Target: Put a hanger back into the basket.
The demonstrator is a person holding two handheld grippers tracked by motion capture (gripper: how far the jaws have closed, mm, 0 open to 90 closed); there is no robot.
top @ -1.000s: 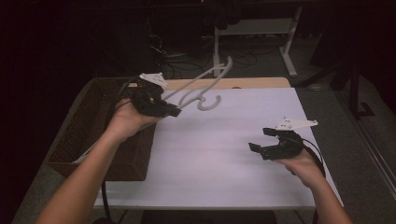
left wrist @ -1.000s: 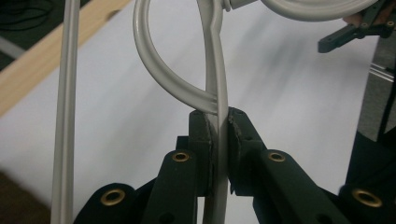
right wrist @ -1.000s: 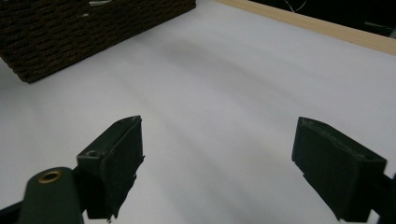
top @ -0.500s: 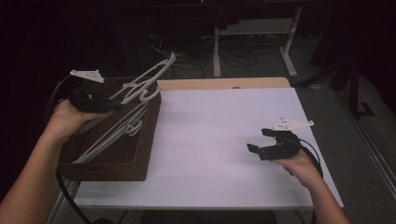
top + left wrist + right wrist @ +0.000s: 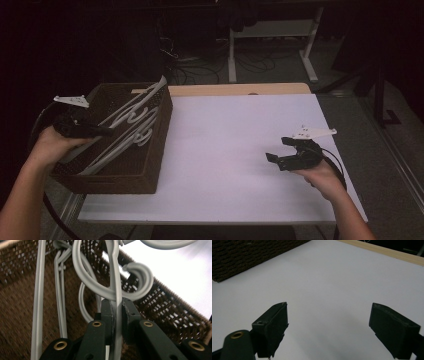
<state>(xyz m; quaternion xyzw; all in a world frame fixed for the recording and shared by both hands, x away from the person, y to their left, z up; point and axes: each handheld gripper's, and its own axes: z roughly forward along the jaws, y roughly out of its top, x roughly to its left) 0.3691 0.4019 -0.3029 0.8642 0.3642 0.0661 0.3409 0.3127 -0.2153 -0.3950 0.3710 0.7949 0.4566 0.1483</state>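
Left gripper (image 5: 116, 315): its two black jaws were almost closed and pressed from both sides on a thin grey plastic clothes hanger (image 5: 116, 277); in the high view this gripper (image 5: 102, 131) was at the left edge of the basket, in the person's left hand (image 5: 50, 147).

Held hanger: its straight bar ran up between the pads, and its curved hook lay just beyond the fingertips, above the basket wall. In the high view it (image 5: 137, 117) stretched from the left gripper towards the far right corner of the basket, and its end stood out over the rim.

Other hangers: more grey plastic hangers (image 5: 60, 290) lay inside the basket, to the left of the jaws and below the held one.

Basket: a dark brown woven rectangular basket (image 5: 150, 165) was under and around the left gripper; in the left gripper view its mesh wall (image 5: 165, 305) stood behind the jaws.

Right gripper (image 5: 328, 325): its jaws were wide apart with nothing between them; in the high view it (image 5: 282, 155) was low over the table, well apart from the basket.

Table: a white flat tabletop (image 5: 230, 150) with a light wooden far edge lay under the right gripper, and a corner of the basket (image 5: 244, 257) was far ahead of its jaws.
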